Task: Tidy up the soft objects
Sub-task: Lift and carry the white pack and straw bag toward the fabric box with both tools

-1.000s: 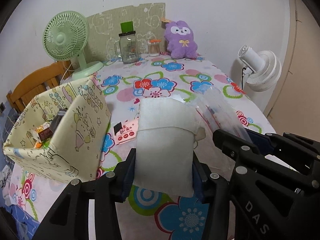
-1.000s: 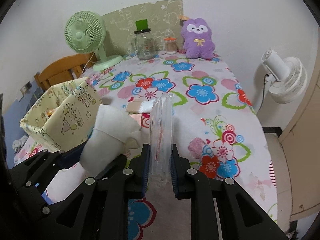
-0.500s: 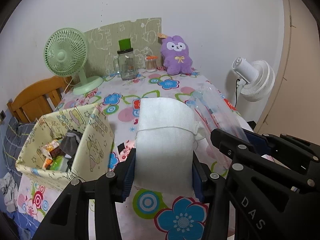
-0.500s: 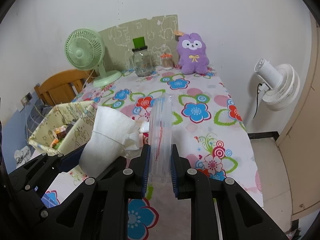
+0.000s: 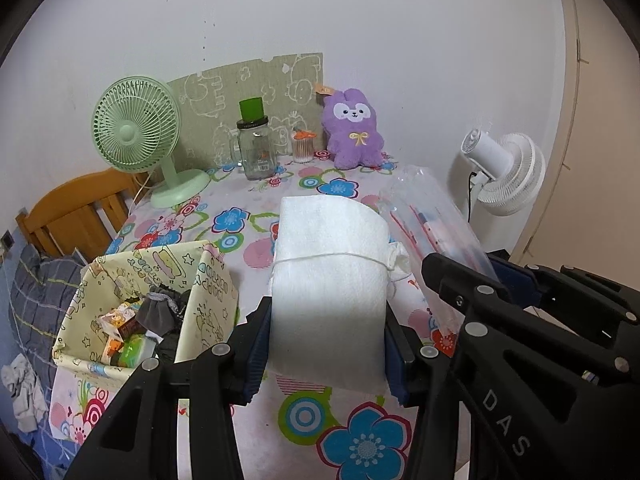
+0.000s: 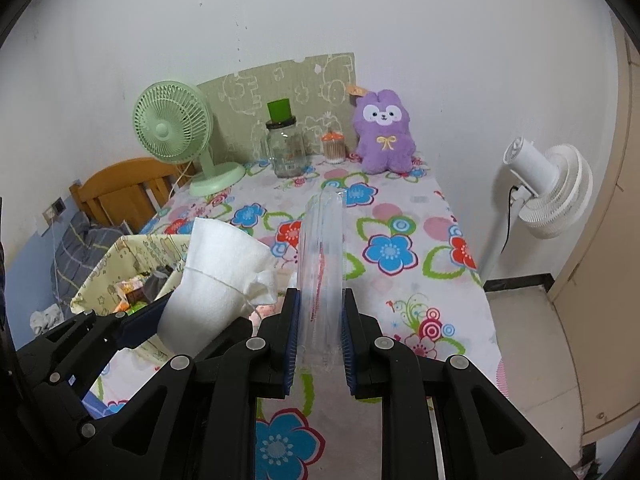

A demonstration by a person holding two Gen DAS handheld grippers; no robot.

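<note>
At the far left, the pale yellow fabric storage box printed with cartoon doodles (image 5: pixel 208 300) stands open on the flowered tablecloth (image 5: pixel 360 440). It already holds a loose heap: small colourful snack packets and a dark grey drawstring pouch (image 5: pixel 160 312), with room to spare on top.

Next comes the left gripper (image 5: pixel 328 352), its jaws spread wide and pressed against both sides of a white, soft cloth bundle tied round with thin string (image 5: pixel 330 280). The bundle is held up off the table, just right of the box. It looks light and squashy, so it will probably give under pressure. Gripping it by the lower body below the string, as here, seems sound; the knotted tuft at its side would likely slip.

At the right, the right gripper (image 6: pixel 319 344) is closed narrow on the lower edge of a clear, thin plastic bag with red print (image 6: pixel 322 256), which stands upright. The film is probably slippery and floppy, so a firm pinch near the edge suits it.
</note>
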